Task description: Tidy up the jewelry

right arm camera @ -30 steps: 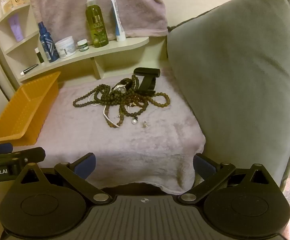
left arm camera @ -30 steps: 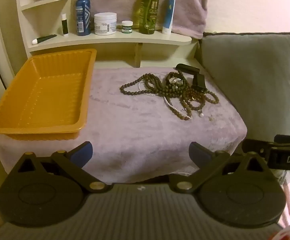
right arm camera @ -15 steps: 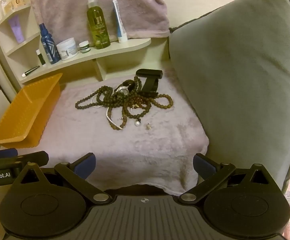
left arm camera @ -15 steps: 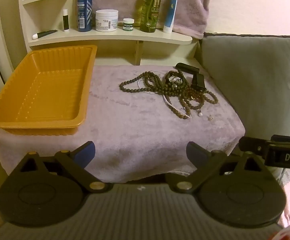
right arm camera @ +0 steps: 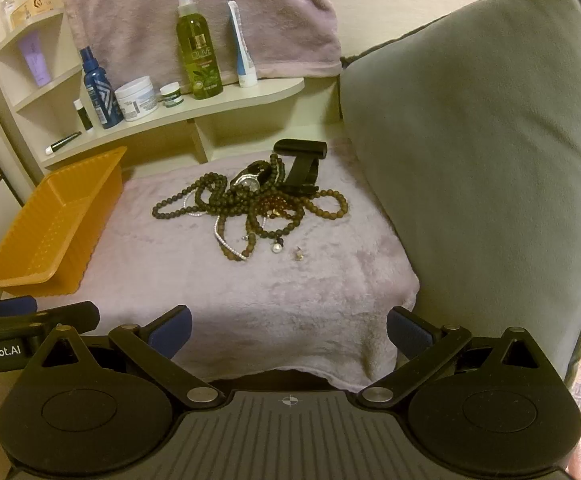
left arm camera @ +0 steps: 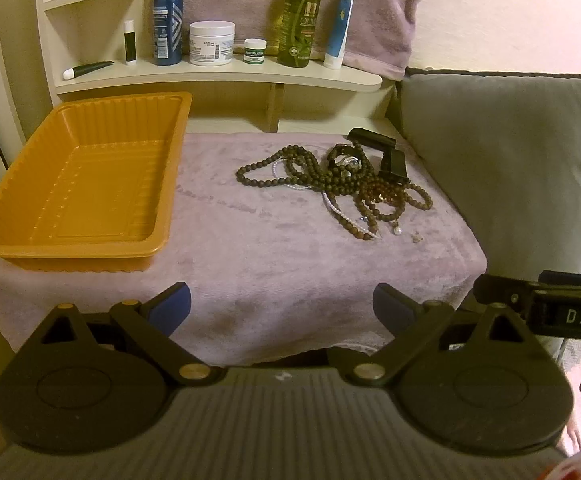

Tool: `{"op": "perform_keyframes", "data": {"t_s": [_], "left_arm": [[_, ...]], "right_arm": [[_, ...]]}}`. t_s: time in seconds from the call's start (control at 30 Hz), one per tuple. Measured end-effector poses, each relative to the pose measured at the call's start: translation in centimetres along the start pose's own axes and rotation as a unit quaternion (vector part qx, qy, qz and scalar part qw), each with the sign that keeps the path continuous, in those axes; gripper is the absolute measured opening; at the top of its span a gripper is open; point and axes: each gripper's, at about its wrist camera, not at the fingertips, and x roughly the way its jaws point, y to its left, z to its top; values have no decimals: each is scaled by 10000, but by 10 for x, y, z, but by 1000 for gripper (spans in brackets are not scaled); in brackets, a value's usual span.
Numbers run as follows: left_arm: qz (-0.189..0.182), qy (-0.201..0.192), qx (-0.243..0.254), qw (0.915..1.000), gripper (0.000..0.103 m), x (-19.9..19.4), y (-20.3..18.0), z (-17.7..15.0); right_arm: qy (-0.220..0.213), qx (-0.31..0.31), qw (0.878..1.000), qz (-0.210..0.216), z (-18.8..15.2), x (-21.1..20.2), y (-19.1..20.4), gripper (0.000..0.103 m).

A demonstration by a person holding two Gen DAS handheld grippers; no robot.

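home | toiletry shelf (left arm camera: 218, 74) | grey cushion (right arm camera: 470, 168) | towel-covered stand (left arm camera: 250, 240)

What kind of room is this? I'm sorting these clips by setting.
Probably a bedroom or dressing corner in a home. A corner shelf holds toiletry bottles and cream jars, a grey cushion stands beside a plush-covered surface, and tangled bead necklaces lie on it near an orange tray.

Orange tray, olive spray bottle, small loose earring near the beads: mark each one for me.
orange tray (left arm camera: 172, 168), left wrist view, on its right wall.
olive spray bottle (right arm camera: 199, 58), right wrist view, on the label.
loose earring (right arm camera: 299, 255), right wrist view, on its middle, apart from the bead pile.
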Motion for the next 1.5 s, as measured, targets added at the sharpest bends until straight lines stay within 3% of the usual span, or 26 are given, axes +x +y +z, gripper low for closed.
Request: {"op": "perform_keyframes", "data": {"t_s": [1.5], "left_arm": [[-20, -15, -23, 10000, 97, 1, -1, -2]], "right_arm": [[-26, 4, 10000, -5, 1, -2, -1, 103]]}}
